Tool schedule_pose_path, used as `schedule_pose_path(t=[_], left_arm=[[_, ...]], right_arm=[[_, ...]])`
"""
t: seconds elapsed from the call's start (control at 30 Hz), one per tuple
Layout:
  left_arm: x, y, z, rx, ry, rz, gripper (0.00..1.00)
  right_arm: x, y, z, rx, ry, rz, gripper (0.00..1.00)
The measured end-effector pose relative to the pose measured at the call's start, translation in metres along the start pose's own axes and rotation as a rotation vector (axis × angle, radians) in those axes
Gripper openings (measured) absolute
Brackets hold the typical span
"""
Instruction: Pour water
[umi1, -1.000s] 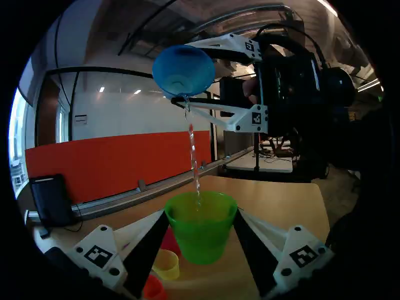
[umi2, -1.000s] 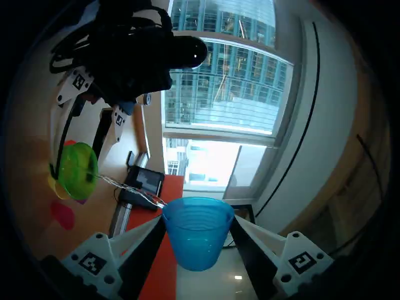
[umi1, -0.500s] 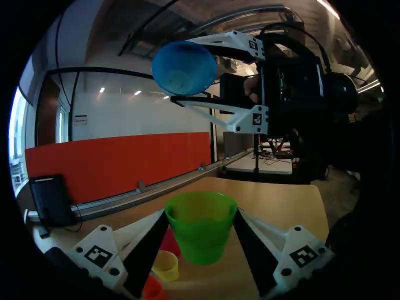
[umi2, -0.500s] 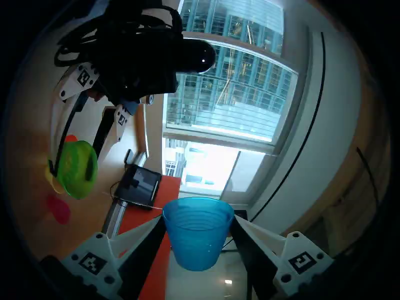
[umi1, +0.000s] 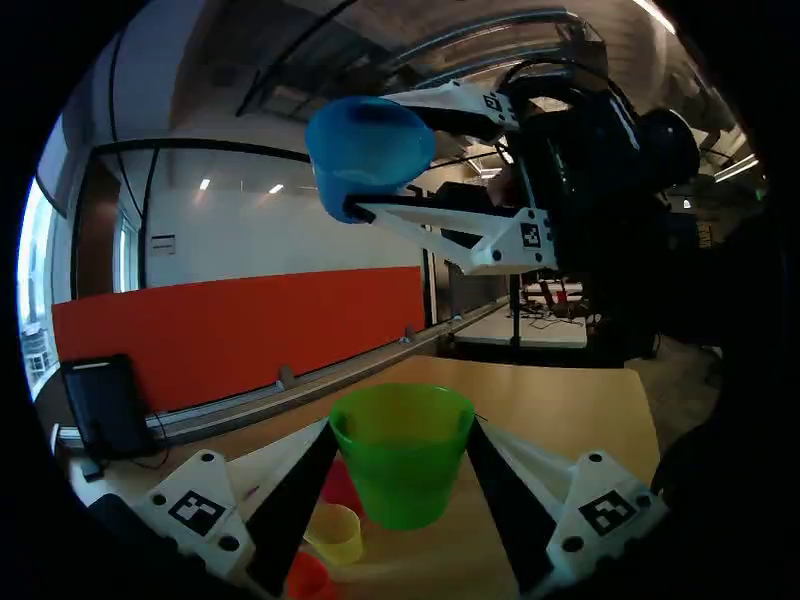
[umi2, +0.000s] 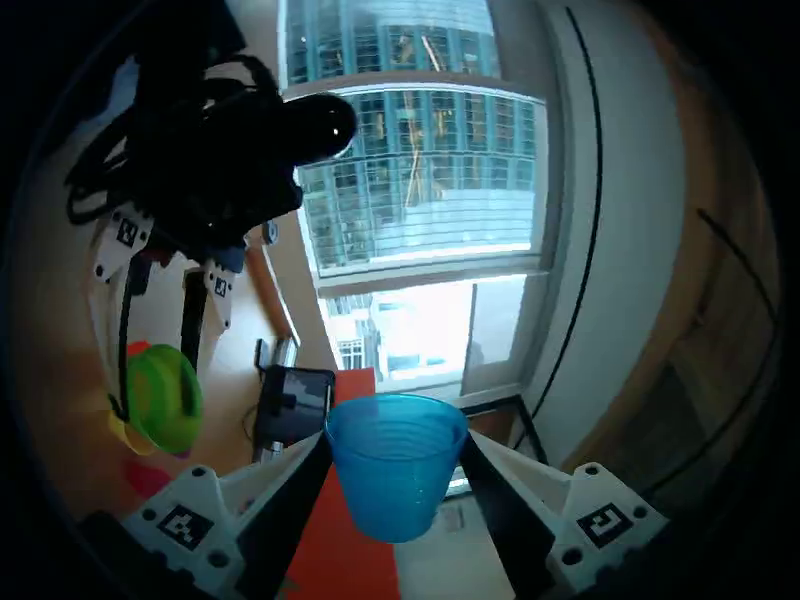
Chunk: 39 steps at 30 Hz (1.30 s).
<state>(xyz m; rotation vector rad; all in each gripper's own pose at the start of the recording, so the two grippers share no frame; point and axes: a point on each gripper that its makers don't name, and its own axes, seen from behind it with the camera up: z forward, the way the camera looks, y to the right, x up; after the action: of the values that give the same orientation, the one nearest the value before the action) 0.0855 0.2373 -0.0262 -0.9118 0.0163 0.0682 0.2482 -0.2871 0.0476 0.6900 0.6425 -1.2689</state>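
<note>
- Far L, left gripper view: dark tablet-like device (umi1: 95, 405) propped at edge of surface (umi1: 560, 395); screen not legible.
- Wall sign (umi1: 162, 243) above orange panel (umi1: 230, 330): too small to read.
- Low L-centre: yellow cup (umi1: 335, 530) and red cup (umi1: 310, 578) on surface, just below the held cup; risk of knocking them if setting down w/o looking.
- Centre: left hand-held gripper (umi1: 400, 435) clenched on green cup (umi1: 402, 480), both fingers pressing its sides, cup upright, held above surface. Water level not discernible. Spill likely if tipped or grip eased.
- Above centre: right hand-held gripper (umi1: 370, 155) grasping blue cup (umi1: 365, 140), tilted, well above green cup; no stream visible btwn cups. Leftover drips could miss and wet surface if swung aside before fully upright.
- Far R: black-and-white square fiducial tag (umi1: 607, 512) on finger, others alike on remaining fingers; no brand or legible wording anywhere.
</note>
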Motion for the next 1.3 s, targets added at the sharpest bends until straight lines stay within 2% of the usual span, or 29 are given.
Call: schedule_pose_path(t=[0.3,0.5,0.8,0.9,1.0,1.3], left_arm=[[0.003,-0.001,-0.001,0.002,0.005,0.003,0.87],[0.005,-0.003,-0.001,0.006,0.008,0.003,0.87],[0.006,-0.003,-0.002,0.007,0.010,0.006,0.87],[0.007,-0.003,-0.003,0.008,0.010,0.007,0.87],[0.009,-0.003,-0.003,0.009,0.011,0.008,0.87],[0.010,-0.004,-0.003,0.010,0.005,0.013,0.87]], right_arm=[[-0.005,-0.023,-0.006,0.008,-0.015,0.464,0.90],[-0.002,-0.039,-0.010,0.026,-0.024,0.740,0.90],[0.001,-0.043,-0.012,0.044,-0.011,1.184,0.90],[-0.002,-0.044,-0.014,0.057,-0.007,1.282,0.90],[-0.007,-0.045,-0.016,0.052,-0.013,1.321,0.90],[-0.013,-0.042,-0.026,0.044,-0.018,1.347,0.91]])
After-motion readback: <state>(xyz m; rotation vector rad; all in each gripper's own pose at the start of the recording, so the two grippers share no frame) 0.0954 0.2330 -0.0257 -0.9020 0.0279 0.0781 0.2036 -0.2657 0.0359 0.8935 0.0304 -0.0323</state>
